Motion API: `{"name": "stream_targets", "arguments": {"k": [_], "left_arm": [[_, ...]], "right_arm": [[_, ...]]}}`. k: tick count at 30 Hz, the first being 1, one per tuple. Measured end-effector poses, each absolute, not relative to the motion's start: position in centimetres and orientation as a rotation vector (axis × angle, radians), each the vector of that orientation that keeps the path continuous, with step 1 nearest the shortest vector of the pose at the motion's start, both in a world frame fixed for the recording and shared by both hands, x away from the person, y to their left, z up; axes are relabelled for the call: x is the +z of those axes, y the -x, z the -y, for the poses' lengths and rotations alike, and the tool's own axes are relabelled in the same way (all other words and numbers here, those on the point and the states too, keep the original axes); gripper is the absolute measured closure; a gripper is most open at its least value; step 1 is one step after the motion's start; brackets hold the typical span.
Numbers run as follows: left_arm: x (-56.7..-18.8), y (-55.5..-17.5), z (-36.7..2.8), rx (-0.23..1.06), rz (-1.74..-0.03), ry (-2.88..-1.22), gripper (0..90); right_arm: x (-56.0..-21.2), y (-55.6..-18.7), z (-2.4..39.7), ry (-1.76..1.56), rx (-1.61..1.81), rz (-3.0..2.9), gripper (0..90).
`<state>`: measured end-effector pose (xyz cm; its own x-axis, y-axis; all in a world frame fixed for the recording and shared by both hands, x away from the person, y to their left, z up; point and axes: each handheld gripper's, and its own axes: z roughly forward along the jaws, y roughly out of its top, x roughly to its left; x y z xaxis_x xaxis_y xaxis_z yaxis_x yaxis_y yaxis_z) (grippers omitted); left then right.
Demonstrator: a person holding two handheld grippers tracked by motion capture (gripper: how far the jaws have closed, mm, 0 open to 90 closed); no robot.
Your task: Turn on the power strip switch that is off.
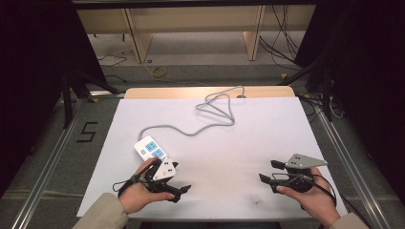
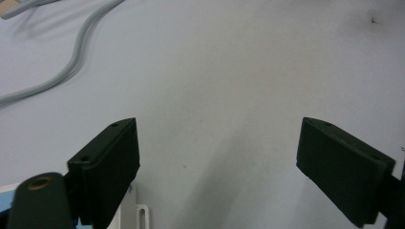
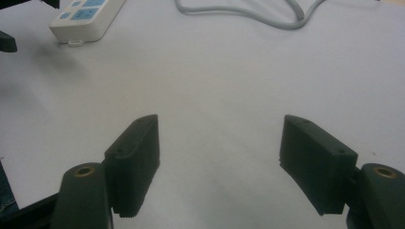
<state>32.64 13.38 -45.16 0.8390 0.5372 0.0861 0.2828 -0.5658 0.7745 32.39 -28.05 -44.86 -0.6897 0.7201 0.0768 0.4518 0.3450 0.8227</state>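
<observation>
High view: fixed above the person's edge, facing forward and down, far enough to take in the whole white counter (image 1: pixel 229 143) plus floor beyond. Left tool view: low, close to the surface, looking along its jaws. Right tool view: same, aimed toward the power strip (image 3: pixel 86 19). Shared by all three: grey cord (image 2: pixel 71 62) and counter.
</observation>
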Motion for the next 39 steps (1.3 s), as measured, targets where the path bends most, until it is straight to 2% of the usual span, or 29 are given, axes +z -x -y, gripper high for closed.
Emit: {"name": "stream_targets", "arguments": {"k": [4,7,9,16,20,39], "left_arm": [[-45.0,-32.6,-13.5,0.408,-0.598,-2.189,17.6],[-44.8,-32.6,-13.6,0.419,-0.603,-2.177,23.8],[-44.7,-32.6,-13.6,0.431,-0.616,-2.161,32.3],[-43.8,-32.9,-14.1,0.484,-0.643,-2.131,71.4],[-43.5,-33.0,-14.6,0.51,-0.669,-2.123,88.2],[-42.8,-34.1,-16.3,0.525,-0.8,-2.137,89.8]], "right_arm": [[-44.8,-32.4,28.0,-1.041,1.259,-2.317,30.4],[-44.8,-32.3,28.0,-1.04,1.26,-2.317,30.4],[-44.8,-32.3,28.0,-1.04,1.256,-2.319,30.4],[-44.8,-32.3,28.0,-1.043,1.257,-2.317,30.4],[-44.8,-32.3,28.0,-1.039,1.256,-2.32,30.4],[-44.8,-32.3,27.9,-1.041,1.258,-2.319,30.4]]}}
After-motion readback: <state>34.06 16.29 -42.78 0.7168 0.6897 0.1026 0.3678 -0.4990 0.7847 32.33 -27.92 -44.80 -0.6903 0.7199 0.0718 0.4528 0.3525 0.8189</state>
